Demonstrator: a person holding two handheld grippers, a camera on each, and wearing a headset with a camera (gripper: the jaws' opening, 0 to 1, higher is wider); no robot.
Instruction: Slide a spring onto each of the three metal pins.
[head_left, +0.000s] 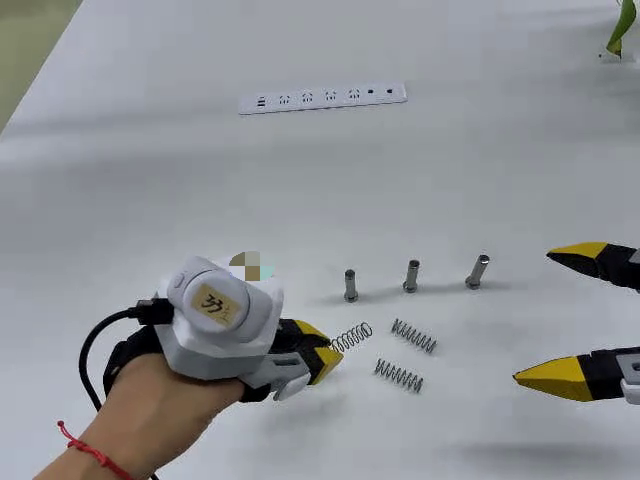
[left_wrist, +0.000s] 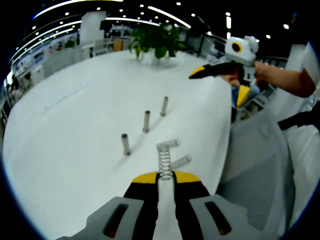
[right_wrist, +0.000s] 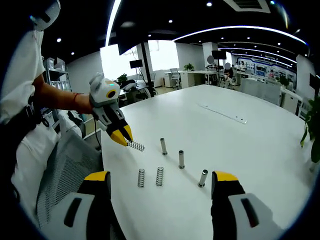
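White worktable (head_left: 180, 190) in an open-plan office
Left gripper (head_left: 325, 356) clamps one spring (head_left: 352, 337); right gripper (head_left: 533, 316) spread wide; power strip (head_left: 322, 98) beyond

Your head view is bright and flat, lit from overhead. The white desk (head_left: 150, 180) sits near clipping, with broad soft grey bands across the upper half of the frame. The pins (head_left: 411, 276) throw only short, faint shadows, and a softer shadow patch lies on the desk at lower centre. Detail is crisp throughout.

Both gripper views bend hard toward the edges, so the desk rim curves.

Left gripper view: ceiling strips (left_wrist: 170, 16) flare at the top, the spring (left_wrist: 165, 160) is slightly soft close in, and the background is mushy.

Right gripper view: the window (right_wrist: 160, 55) at upper centre is blown out, the ceiling is dark, and the fingers (right_wrist: 97, 176) at the bottom are out of focus.
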